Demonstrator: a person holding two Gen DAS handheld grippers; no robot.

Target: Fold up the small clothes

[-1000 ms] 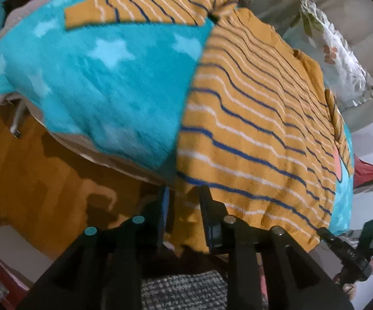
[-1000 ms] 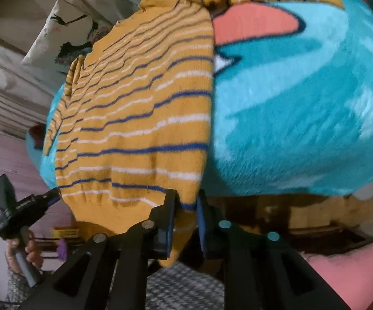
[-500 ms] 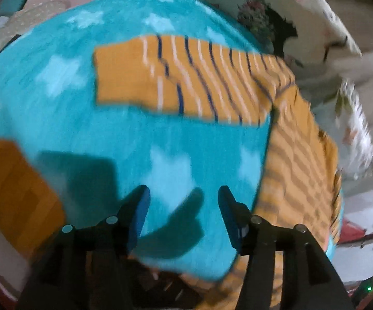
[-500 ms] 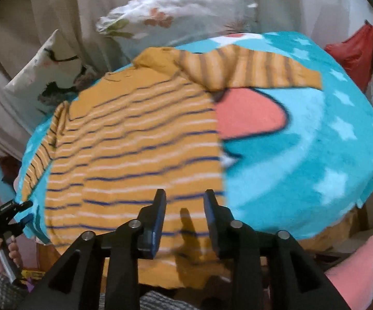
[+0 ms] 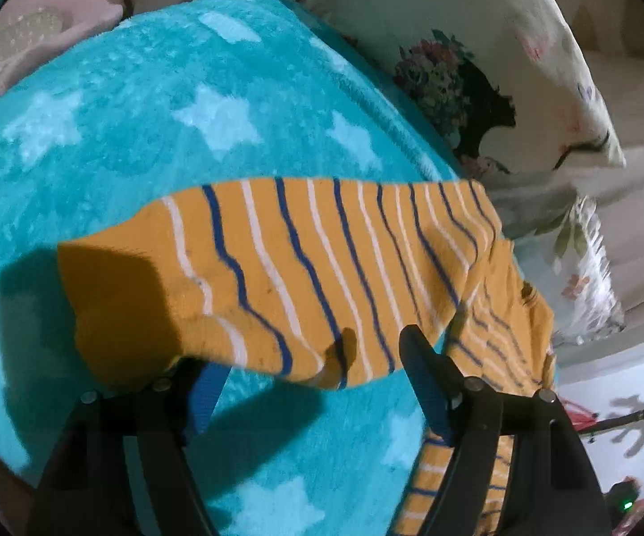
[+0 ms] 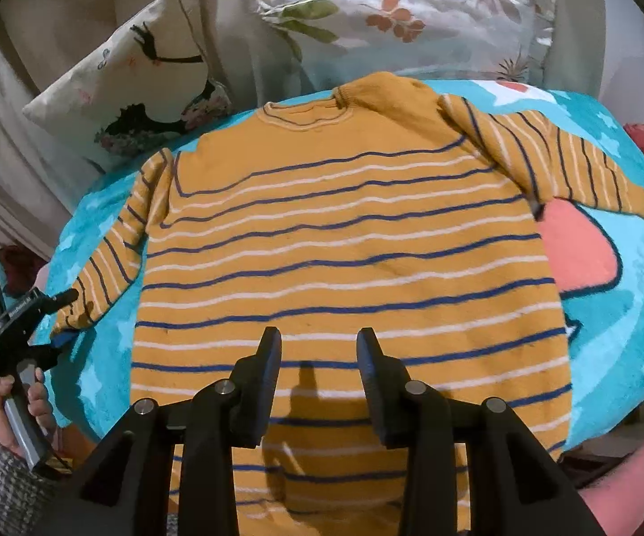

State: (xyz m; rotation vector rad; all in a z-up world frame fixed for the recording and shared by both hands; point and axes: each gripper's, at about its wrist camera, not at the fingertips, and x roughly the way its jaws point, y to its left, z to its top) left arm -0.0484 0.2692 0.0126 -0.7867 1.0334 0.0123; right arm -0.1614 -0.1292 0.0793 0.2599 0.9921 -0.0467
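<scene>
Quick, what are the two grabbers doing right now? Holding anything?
Left gripper: fingers opening, around the striped sweater's sleeve, not pinching it.
Right gripper: fingers opening, empty, above the sweater's body.

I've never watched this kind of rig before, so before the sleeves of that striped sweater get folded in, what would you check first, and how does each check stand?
1. Sweater lies flat on the blanket: ok.
2. Left gripper empty, jaws opening: ok.
3. Right gripper empty above the body, jaws opening: ok.
4. Left sleeve spread out straight: ok.
5. Right sleeve spread out: ok.
6. Left gripper over the sleeve's cuff: not ok, it's mid-sleeve.
</scene>
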